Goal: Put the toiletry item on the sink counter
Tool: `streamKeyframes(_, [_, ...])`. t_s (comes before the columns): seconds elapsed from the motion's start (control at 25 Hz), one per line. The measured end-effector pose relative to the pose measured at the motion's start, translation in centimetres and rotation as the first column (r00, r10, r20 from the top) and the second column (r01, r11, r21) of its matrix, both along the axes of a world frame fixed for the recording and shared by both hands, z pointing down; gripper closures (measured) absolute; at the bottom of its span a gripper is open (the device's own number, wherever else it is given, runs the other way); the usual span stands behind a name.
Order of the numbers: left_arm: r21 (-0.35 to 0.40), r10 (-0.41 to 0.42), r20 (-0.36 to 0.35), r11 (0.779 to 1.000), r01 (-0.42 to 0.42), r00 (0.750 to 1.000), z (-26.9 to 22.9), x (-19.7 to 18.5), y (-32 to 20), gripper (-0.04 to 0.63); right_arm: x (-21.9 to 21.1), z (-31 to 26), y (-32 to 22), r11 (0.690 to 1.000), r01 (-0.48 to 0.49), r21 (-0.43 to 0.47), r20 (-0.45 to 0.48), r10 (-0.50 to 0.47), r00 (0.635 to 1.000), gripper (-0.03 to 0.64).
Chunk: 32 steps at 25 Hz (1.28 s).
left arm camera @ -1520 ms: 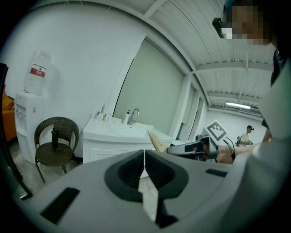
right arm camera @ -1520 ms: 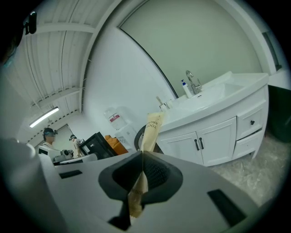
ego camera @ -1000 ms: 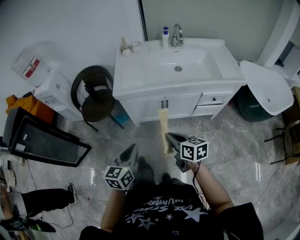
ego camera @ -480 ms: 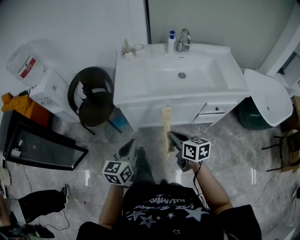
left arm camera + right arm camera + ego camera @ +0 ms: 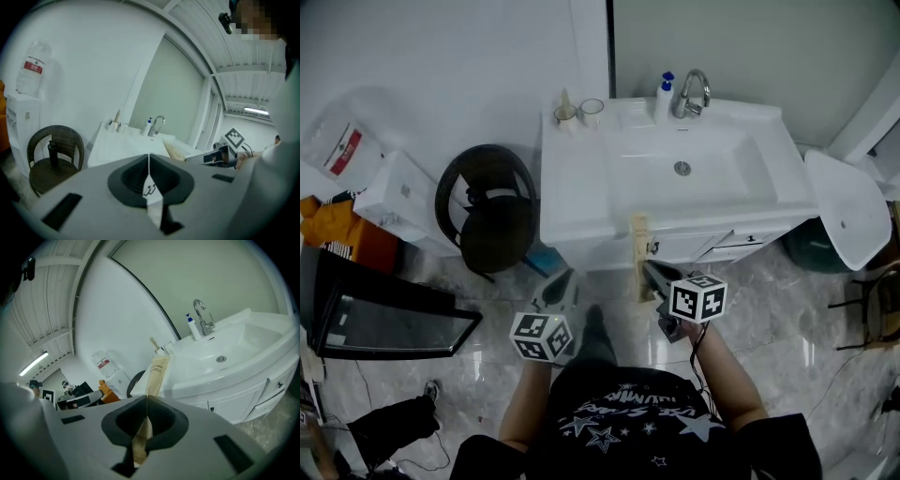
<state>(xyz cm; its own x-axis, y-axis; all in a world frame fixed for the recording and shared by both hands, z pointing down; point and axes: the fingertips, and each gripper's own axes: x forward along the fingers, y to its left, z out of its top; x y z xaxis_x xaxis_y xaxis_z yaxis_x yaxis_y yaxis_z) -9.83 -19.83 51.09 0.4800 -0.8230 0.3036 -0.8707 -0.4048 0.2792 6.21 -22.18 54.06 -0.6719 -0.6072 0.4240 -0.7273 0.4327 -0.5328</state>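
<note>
- Fingers of the right gripper [image 5: 146, 411] are clenched on the lower end of a tan toothbrush packet [image 5: 158, 372]. The packet stands nearly upright out of the jaws.
- Fingers of the left gripper [image 5: 149, 165] are pressed together with nothing between them.
- From the head view, the right gripper [image 5: 648, 270] sits at 6 o'clock of the white sink counter [image 5: 572, 192]. The toothbrush packet [image 5: 638, 251] points toward 12 o'clock, and its far end shows against the counter's front edge.
- At the counter's 12 o'clock edge stand a faucet [image 5: 697, 90] and a pump bottle [image 5: 665, 87]. Two cups [image 5: 592, 111] sit at its 11 o'clock corner.
- A wicker chair [image 5: 492, 204] stands at 9 o'clock of the counter, with a water dispenser [image 5: 389, 192] beyond it.
</note>
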Motion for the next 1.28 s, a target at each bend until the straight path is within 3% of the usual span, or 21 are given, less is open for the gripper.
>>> streamKeyframes(0.72, [-0.050,0.070,-0.017,0.996,-0.071,0.997,1.3,-7.3,-15.0,0.575,-10.0,1.2,-16.2,0.998,-0.036,-0.059,-0.041,0.033,0.999,0.598])
streamKeyframes(1.04, [-0.070,0.121,0.007,0.990,-0.120,0.993,3.0,-9.0,-18.0,0.575,-13.8,3.5,-20.5,0.997,-0.023,-0.073,-0.108,0.015,0.994,0.598])
streamKeyframes(1.28, [-0.083,0.121,-0.015,0.989,-0.122,0.992,3.6,-9.7,-19.2,0.575,-15.3,5.3,-22.4,0.992,-0.044,-0.120,-0.131,0.028,0.991,0.597])
